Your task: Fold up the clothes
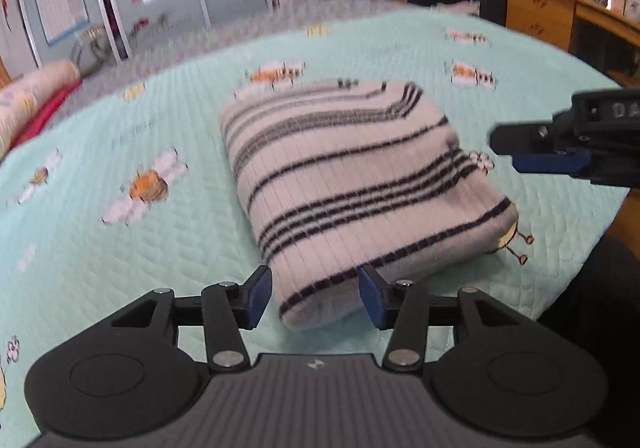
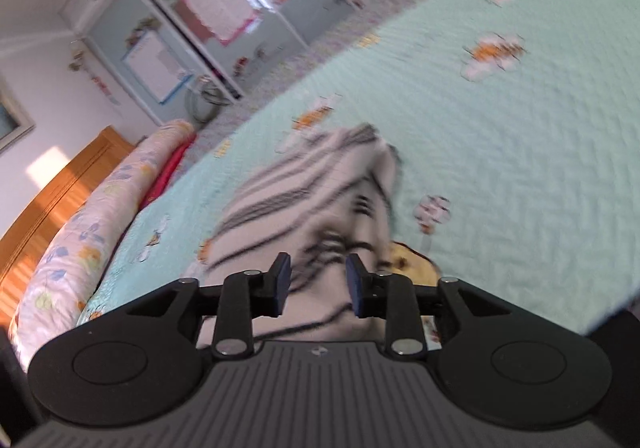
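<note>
- A folded striped garment (image 1: 344,184) is lying on a mint quilt (image 1: 120,268) printed with bees.
- The left gripper (image 1: 316,296) is hovering at its near corner — blue pads parted, not pressing the cloth.
- The right gripper (image 1: 516,152) is reaching in from the right edge — clear of the garment.

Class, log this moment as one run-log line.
striped garment: folded on bedspread | left gripper: open | right gripper: open

Folded garment (image 1: 340,184): white ribbed knit with dark navy horizontal stripes, single and in groups of three. Quilted bedspread (image 1: 120,268): pale mint green, printed with orange-bodied, white-winged bees and small white flowers. Left gripper (image 1: 316,298) and right gripper (image 2: 318,284): black bodies, blue finger pads.
</note>
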The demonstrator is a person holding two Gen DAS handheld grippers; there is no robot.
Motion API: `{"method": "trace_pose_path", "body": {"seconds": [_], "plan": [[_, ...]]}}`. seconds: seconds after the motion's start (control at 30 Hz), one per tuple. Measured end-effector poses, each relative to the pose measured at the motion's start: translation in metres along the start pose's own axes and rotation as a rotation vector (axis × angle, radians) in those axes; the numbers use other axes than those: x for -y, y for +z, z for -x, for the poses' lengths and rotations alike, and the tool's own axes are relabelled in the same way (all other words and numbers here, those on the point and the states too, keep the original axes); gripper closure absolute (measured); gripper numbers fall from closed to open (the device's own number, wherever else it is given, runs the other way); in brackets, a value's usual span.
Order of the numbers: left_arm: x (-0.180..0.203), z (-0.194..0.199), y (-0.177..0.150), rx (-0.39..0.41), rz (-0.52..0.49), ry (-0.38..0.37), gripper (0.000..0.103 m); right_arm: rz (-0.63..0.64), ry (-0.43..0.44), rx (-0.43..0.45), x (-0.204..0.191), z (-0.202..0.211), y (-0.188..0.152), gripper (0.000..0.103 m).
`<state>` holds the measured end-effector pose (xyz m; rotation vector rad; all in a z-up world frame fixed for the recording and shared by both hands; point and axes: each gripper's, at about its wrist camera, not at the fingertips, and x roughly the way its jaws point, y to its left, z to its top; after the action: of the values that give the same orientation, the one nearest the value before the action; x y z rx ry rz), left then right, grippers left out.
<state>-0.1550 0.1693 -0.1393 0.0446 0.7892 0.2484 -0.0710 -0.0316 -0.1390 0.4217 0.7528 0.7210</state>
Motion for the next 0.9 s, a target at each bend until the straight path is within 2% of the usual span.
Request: {"method": "trace_pose_path", "body": {"seconds": [0.3,0.57,0.9], "plan": [[0.001,-0.006,0.009,-0.044,-0.016,0.03,0.049,0.135,0.046,-0.037,-0.036,-0.033,0.0,0.062],[0.003,-0.007,0.011,-0.061,-0.023,0.027,0.049,0.121,-0.027,-0.096,-0.018,-0.059,-0.007,0.062],[0.004,-0.007,0.012,-0.073,-0.018,0.026,0.049,0.099,-0.035,-0.11,-0.011,-0.059,-0.012,0.062]]}}
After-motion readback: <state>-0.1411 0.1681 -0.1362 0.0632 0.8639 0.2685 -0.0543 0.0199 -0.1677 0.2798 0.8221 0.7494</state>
